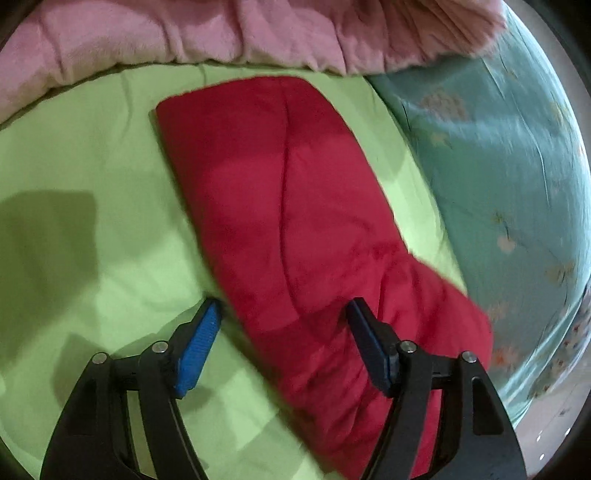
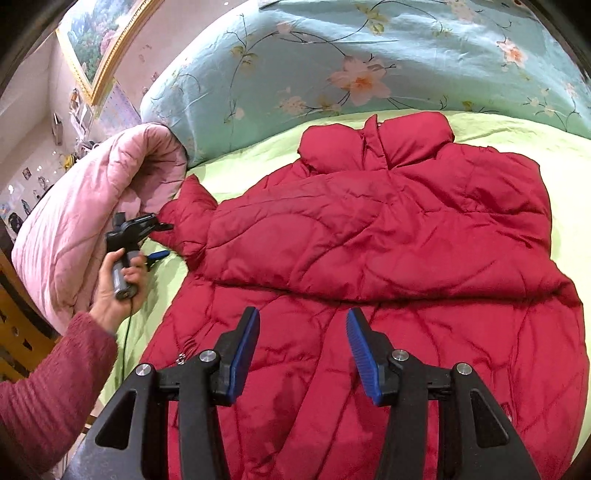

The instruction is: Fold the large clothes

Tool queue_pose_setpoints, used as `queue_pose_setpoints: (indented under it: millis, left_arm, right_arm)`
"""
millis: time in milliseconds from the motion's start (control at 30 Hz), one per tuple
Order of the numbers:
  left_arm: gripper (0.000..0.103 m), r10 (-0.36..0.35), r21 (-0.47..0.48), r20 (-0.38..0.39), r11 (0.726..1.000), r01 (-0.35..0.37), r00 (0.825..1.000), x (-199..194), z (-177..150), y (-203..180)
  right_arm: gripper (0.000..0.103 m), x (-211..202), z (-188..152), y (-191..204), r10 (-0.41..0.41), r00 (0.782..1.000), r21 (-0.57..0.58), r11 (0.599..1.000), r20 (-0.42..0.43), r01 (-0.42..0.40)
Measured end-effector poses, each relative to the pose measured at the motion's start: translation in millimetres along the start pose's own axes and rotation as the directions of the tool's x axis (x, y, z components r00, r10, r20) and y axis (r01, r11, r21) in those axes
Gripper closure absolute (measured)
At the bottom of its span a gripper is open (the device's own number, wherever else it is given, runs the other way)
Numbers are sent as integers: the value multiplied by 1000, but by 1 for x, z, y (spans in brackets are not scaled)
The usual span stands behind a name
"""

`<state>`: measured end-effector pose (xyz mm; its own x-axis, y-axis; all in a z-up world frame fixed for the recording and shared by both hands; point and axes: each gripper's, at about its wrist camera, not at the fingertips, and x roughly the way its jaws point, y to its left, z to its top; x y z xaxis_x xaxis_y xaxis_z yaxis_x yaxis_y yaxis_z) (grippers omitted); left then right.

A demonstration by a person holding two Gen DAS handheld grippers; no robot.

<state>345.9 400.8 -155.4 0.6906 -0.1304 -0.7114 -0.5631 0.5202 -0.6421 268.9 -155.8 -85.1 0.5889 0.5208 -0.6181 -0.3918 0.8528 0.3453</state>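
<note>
The red padded jacket (image 2: 388,236) lies spread on the green bed sheet (image 2: 561,133), straight ahead of and beneath the right tongs (image 2: 303,325), whose blue pads stand apart with nothing between them. One sleeve (image 1: 288,206) runs forward from the left tongs (image 1: 282,308), which gape wide over its near end without pressing it. A pink quilt (image 1: 184,33) lies beyond that sleeve, a floral blue quilt (image 2: 369,55) beyond the collar.
</note>
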Motion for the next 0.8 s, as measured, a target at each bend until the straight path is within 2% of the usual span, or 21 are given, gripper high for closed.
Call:
queue_pose_setpoints:
  millis: [67, 100, 167, 233, 267, 400, 500, 667, 800]
  left_arm:
    - [33, 2, -26, 23, 1000, -1, 1000, 4, 7, 0]
    - [38, 5, -36, 43, 999, -3, 999, 5, 10, -2]
    - [75, 44, -14, 56, 999, -44, 997, 9, 14, -7]
    - [88, 26, 1, 50, 1000, -26, 998, 9, 13, -9]
    - [91, 19, 6, 59, 1000, -19, 998, 6, 11, -10]
    - [94, 4, 45, 98, 999, -9, 995, -11, 1, -17]
    - [95, -38, 97, 119, 995, 27, 992, -30, -9, -27]
    - [95, -101, 203, 150, 977, 69, 984, -70, -36, -54]
    - [95, -163, 286, 170, 952, 109, 972, -104, -59, -80]
  right_arm:
    - [51, -4, -4, 1, 2, 1000, 2, 1000, 2, -2]
    - [51, -5, -5, 2, 3, 1000, 4, 1000, 1, -3]
    - [51, -7, -9, 3, 2, 1000, 2, 1000, -4, -2]
    - [51, -11, -12, 3, -5, 1000, -7, 1000, -4, 5]
    - [52, -14, -13, 3, -4, 1000, -8, 1000, -1, 4]
    - [51, -25, -13, -4, -14, 1000, 4, 1000, 19, 13]
    - [51, -34, -12, -11, -11, 999, 25, 1000, 41, 10]
    - [51, -42, -11, -18, -2, 999, 45, 999, 54, 0]
    - [51, -44, -13, -26, 1, 999, 70, 998, 51, -5]
